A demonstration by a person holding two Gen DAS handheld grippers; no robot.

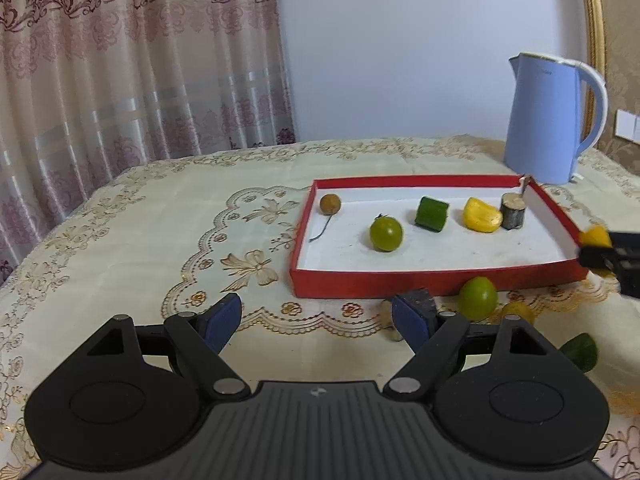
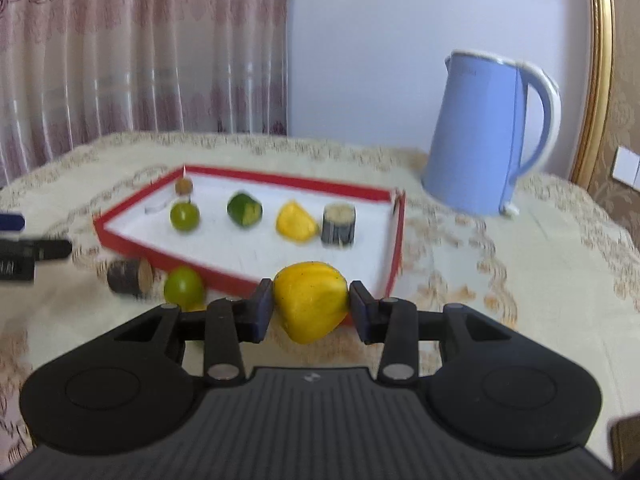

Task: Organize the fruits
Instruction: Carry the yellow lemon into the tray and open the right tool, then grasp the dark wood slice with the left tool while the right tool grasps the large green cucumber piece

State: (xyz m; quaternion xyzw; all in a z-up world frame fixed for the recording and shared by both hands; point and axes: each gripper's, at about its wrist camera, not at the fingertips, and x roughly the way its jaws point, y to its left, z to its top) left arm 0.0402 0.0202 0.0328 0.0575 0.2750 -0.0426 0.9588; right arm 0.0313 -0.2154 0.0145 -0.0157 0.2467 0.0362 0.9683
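The right gripper (image 2: pixel 310 312) was clamped on a yellow fruit piece (image 2: pixel 310 300), lifted off the worktop (image 2: pixel 500 280). The left gripper (image 1: pixel 316 320) was held apart, empty. Next, a release inside the red tray (image 2: pixel 248 276) seemed called for.

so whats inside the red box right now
Inside the red box: brown round fruit, green tomato, cucumber chunk, yellow piece, log-like stub. Nothing looks covered.

Left gripper (image 1: pixel 316 316): fingers spread wide, nothing between them, tilted downward. Right gripper (image 2: pixel 310 306): fingers closed against both sides of a yellow fruit piece (image 2: pixel 310 300), tilted downward.
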